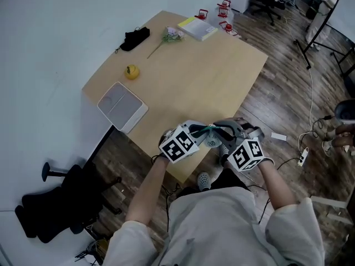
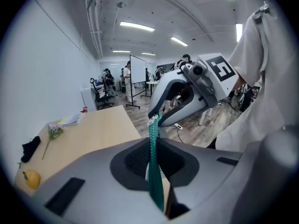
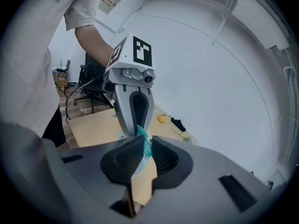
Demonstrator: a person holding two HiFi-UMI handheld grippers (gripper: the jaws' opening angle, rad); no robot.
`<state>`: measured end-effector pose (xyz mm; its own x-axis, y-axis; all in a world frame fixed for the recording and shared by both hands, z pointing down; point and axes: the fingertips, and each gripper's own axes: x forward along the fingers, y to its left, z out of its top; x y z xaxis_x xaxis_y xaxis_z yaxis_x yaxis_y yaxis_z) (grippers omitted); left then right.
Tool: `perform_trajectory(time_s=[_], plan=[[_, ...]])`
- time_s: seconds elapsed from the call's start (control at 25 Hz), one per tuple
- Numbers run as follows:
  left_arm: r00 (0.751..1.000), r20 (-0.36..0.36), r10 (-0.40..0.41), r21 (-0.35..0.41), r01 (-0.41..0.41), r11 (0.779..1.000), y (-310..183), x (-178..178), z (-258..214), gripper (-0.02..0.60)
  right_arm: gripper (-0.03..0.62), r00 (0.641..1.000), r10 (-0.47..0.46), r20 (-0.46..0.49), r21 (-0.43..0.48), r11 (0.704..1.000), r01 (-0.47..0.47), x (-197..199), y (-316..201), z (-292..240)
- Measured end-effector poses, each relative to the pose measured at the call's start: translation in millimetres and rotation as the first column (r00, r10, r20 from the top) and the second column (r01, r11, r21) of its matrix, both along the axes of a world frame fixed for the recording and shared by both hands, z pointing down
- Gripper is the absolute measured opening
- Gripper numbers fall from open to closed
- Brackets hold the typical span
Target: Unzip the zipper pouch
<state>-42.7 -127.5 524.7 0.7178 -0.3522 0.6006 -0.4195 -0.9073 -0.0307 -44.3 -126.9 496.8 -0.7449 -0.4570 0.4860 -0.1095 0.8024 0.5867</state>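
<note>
Holding the zipper pouch point(image 3: 141, 178) up between two hand-held grippers, we stand at the near edge of the wooden table point(image 1: 194, 82). The pouch hangs clear of the tabletop, in front of our body.

On the left, the left gripper point(image 2: 153, 161) is clenched on the pouch's teal zipper point(image 2: 153, 146). The toothed strip runs up between its dark pads and away toward the other tool. In the middle, only a short span of pouch bridges the two tools, and it looks taut. A pale piece point(image 2: 152, 121) sits where the zipper meets the far jaws. It may be the slider, though we cannot say so for certain.

On the right, the right gripper point(image 3: 142, 153) is clamped on the pouch's tan body, with the teal edge pinched between its pads. The left gripper's tips meet the same teal edge just beyond.

We judge this to be the moment of the two-handed hold, with the pull itself not yet begun. No view shows how much of the zipper is open.

The next move calls for one gripper to anchor the fabric while the other draws the slider along the teeth. The pull must stay in line with the zipper, and neither grip may slip off the thin strip.
</note>
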Motion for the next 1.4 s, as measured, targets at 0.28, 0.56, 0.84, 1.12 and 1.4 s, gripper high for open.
perform_trajectory(time_s=[0.28,0.56,0.84,1.12,1.4], plan=[[0.999,0.04,0.011,0.006,-0.011,1.0,6,3,1,0.038,0.061,0.996,0.034,0.077,-0.086,0.996,-0.028,6,7,3],[0.997,0.082,0.004,0.024,-0.006,1.0,8,0,2,0.038,0.119,0.955,0.136,0.265,-0.397,0.918,-0.02,7,12,6],[0.996,0.091,0.015,0.029,-0.017,0.999,17,6,2,0.038,0.222,0.916,0.23,0.329,-0.616,0.787,0.024,19,16,18],[0.994,0.099,0.037,0.047,-0.041,0.998,23,11,-1,0.038,0.207,0.92,0.202,0.336,-0.661,0.746,0.078,19,24,20],[0.995,0.087,0.05,0.039,-0.053,0.998,25,14,0,0.038,0.07,0.932,0.185,0.312,-0.636,0.769,0.06,18,23,21]])
